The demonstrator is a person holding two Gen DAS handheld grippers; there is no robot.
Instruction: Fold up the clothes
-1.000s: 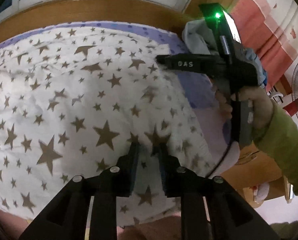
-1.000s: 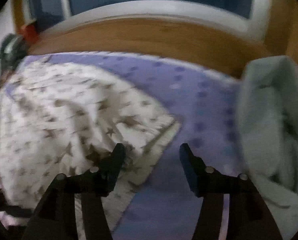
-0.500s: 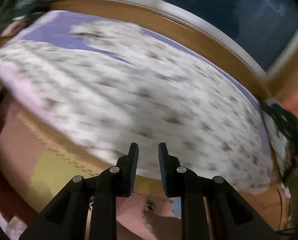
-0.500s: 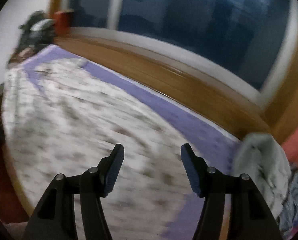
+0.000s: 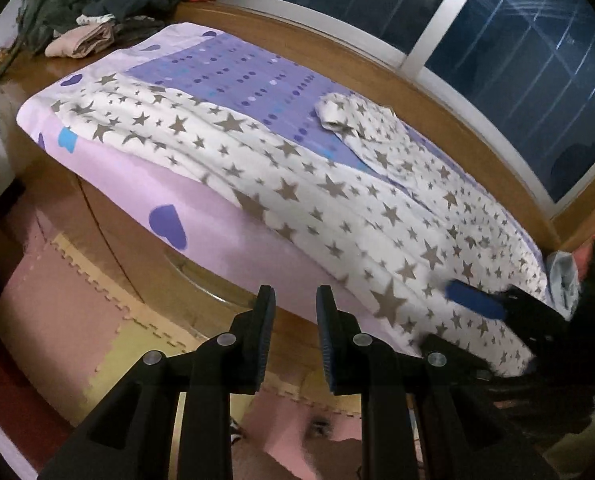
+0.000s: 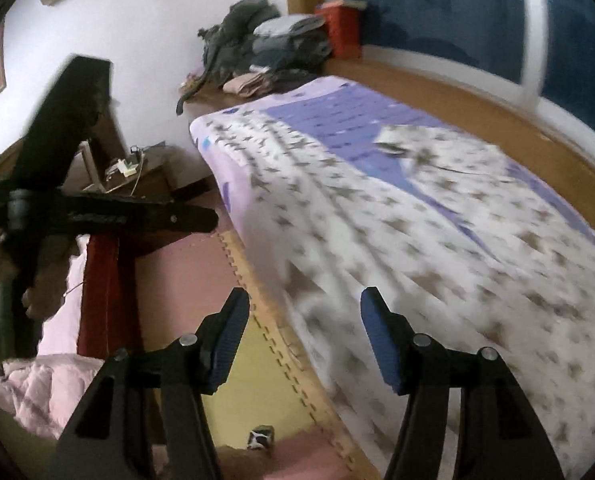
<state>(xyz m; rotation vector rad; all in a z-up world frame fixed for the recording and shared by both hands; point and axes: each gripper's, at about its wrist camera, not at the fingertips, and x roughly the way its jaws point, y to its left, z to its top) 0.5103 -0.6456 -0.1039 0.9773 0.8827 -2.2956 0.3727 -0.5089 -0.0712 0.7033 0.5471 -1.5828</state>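
A white garment with brown stars (image 5: 337, 200) lies spread along the bed on a purple sheet (image 5: 233, 68), one part folded over near the window side (image 5: 357, 120). It also shows, blurred, in the right wrist view (image 6: 437, 232). My left gripper (image 5: 291, 300) is pulled back off the bed's near edge, jaws narrowly apart and empty. My right gripper (image 6: 305, 308) is open and empty over the bed's near edge; it also shows at the right of the left wrist view (image 5: 497, 320). The left gripper appears at the left of the right wrist view (image 6: 97, 216).
A pile of dark and folded clothes (image 5: 105, 4) sits on the wooden ledge at the bed's far end. A light blue garment (image 5: 563, 276) lies at the other end. Foam floor mats (image 5: 97, 320) lie beside the bed. A dark wooden side table (image 6: 137, 176) stands by the wall.
Both grippers have pulled back from the garment and swung to look along the bed from its near edge. The left gripper no longer touches the cloth.
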